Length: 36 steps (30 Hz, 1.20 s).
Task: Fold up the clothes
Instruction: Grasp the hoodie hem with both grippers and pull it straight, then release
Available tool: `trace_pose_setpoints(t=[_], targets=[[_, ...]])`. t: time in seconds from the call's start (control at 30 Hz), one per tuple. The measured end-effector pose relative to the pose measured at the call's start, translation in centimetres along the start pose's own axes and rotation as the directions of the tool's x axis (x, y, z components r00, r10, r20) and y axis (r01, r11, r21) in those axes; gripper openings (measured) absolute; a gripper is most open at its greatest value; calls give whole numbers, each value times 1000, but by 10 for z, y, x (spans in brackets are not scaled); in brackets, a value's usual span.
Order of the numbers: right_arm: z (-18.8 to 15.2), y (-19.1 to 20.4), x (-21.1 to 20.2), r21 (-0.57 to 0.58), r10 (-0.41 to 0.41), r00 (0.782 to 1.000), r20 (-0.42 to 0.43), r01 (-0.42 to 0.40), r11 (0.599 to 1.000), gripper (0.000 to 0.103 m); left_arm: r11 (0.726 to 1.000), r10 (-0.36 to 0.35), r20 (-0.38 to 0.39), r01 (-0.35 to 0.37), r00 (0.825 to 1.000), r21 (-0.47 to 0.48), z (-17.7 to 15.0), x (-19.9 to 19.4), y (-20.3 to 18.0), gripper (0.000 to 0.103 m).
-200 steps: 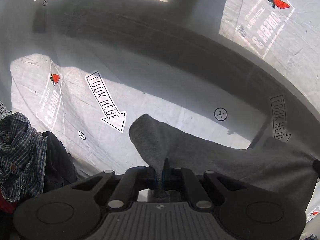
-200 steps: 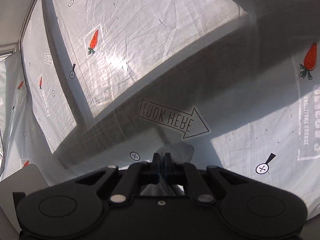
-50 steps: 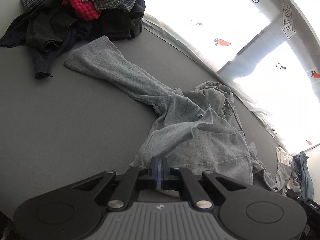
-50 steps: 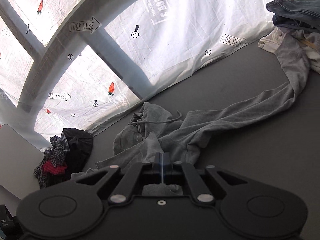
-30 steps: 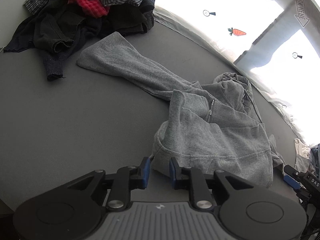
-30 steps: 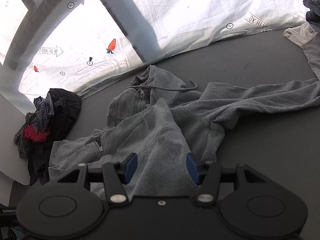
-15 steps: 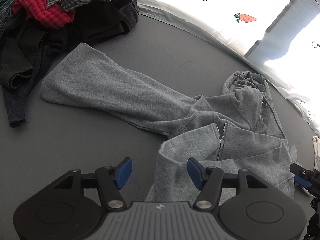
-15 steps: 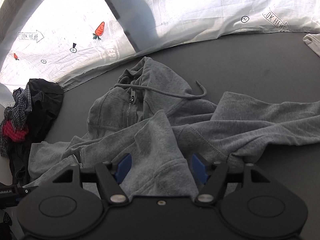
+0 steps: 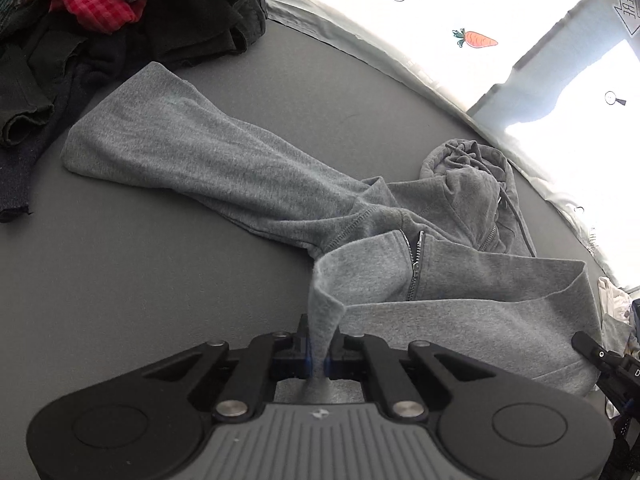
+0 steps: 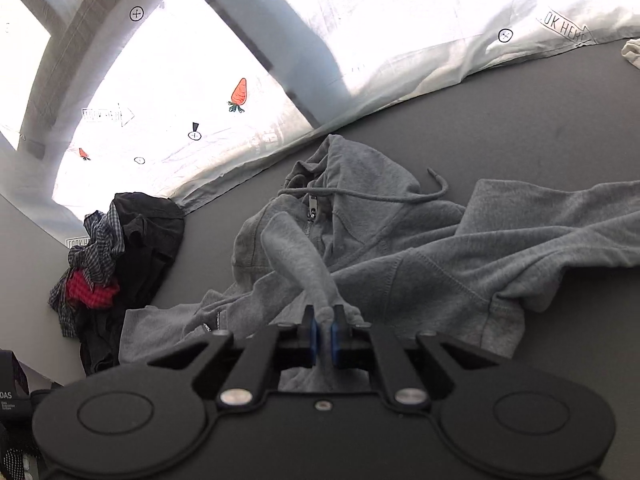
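Grey hoodie (image 9: pixel 248 168): lay crumpled on dark grey table (image 9: pixel 120 280), zip part open. Left gripper (image 9: pixel 319 354): jaws had just closed, pinching a fold of its fabric. Right gripper (image 10: pixel 323 334): likewise just closed, pinching another fold. Pile of dark and checked clothes (image 10: pixel 116 248): on table beside one sleeve.

A heather grey hoodie (image 9: pixel 420 280) is lying on a dark grey table (image 9: pixel 120 280); the pile of clothes (image 9: pixel 120 20) is showing black, red check and blue-grey plaid; orange carrots are dotting the white sheet (image 10: pixel 400 20); blue pads (image 10: pixel 312 336) are tipping black grippers
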State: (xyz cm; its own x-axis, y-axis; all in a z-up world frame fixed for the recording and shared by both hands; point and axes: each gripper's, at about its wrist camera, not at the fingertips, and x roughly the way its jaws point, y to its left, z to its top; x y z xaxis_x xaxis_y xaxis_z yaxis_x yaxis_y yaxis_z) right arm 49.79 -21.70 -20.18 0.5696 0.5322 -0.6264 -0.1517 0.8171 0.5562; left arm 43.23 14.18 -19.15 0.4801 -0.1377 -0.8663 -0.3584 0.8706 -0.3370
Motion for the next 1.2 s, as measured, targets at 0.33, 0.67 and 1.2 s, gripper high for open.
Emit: trace_pose_setpoints(t=[0.33, 0.67, 1.2], targets=[[-44, -1, -77, -2, 72, 997, 19, -72, 997, 7, 999, -40, 19, 40, 999, 12, -65, -60, 11, 4], [-107, -41, -98, 15, -45, 991, -124, 48, 999, 7, 998, 34, -140, -26, 990, 56, -133, -51, 30, 4], [-127, -37, -145, -41, -111, 978, -179, 105, 994, 24, 986, -25, -98, 41, 995, 160, -136, -108, 38, 35]])
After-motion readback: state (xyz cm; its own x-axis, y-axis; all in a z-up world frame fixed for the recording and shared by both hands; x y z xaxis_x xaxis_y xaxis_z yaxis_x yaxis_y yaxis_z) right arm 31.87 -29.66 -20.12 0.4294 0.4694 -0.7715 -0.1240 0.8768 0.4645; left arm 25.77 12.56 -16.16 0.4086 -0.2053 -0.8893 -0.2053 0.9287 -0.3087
